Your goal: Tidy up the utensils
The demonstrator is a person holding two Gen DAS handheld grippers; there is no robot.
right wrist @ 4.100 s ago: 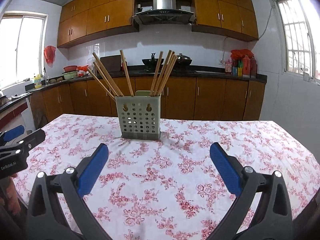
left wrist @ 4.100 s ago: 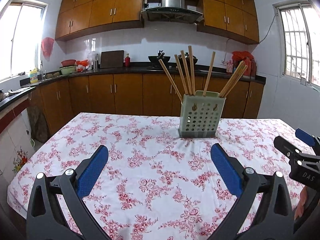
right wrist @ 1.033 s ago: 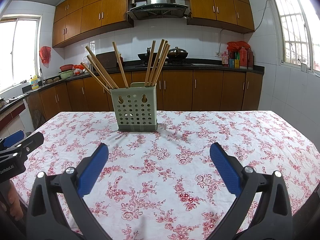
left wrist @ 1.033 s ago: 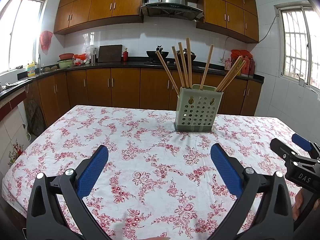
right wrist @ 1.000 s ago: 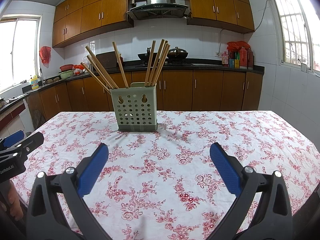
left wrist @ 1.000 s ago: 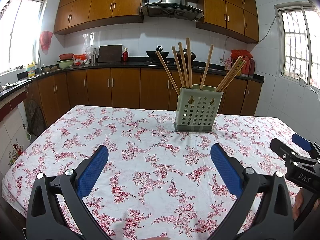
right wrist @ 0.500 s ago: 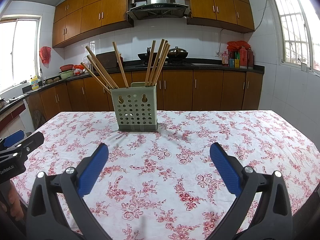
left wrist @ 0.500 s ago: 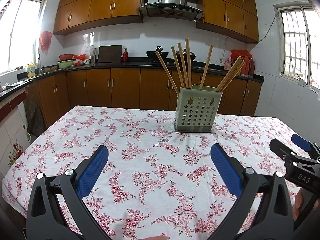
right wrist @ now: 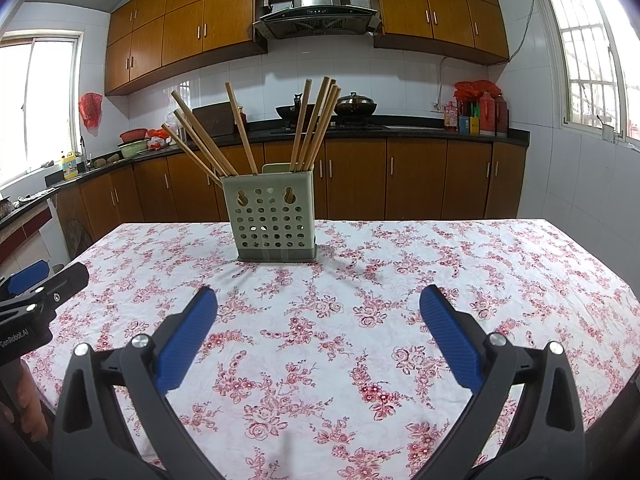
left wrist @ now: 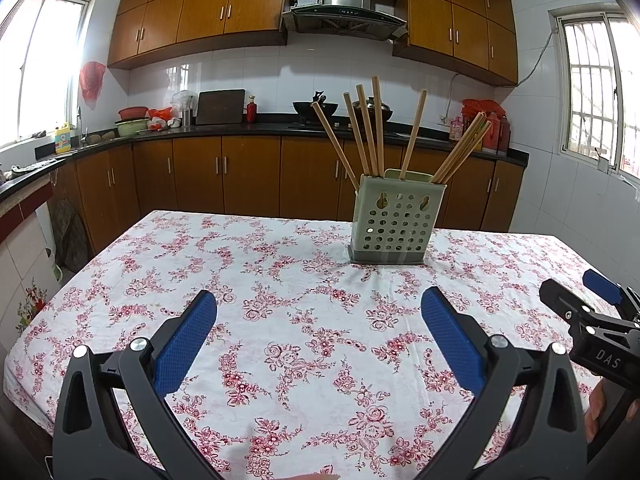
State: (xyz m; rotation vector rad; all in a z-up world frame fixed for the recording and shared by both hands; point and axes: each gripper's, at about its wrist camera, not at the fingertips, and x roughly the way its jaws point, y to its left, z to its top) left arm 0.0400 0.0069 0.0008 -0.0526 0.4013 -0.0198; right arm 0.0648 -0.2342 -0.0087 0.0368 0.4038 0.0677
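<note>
- Two grippers, both w/ jaws spread wide, nothing held: left gripper, right gripper.
- Green holder upright on floral tablecloth, far half of table, wooden chopsticks fanned out of its top.
- Left cam only: right gripper at right edge, a hand below it.
- Right cam only: left gripper at left edge, lidded pot on counter.

hood: my landmark, steel, between upper cabinets
wok: below hood, on counter
chopping board: left of wok
red bottles: right of hood
tablecloth: floral, under me
</note>
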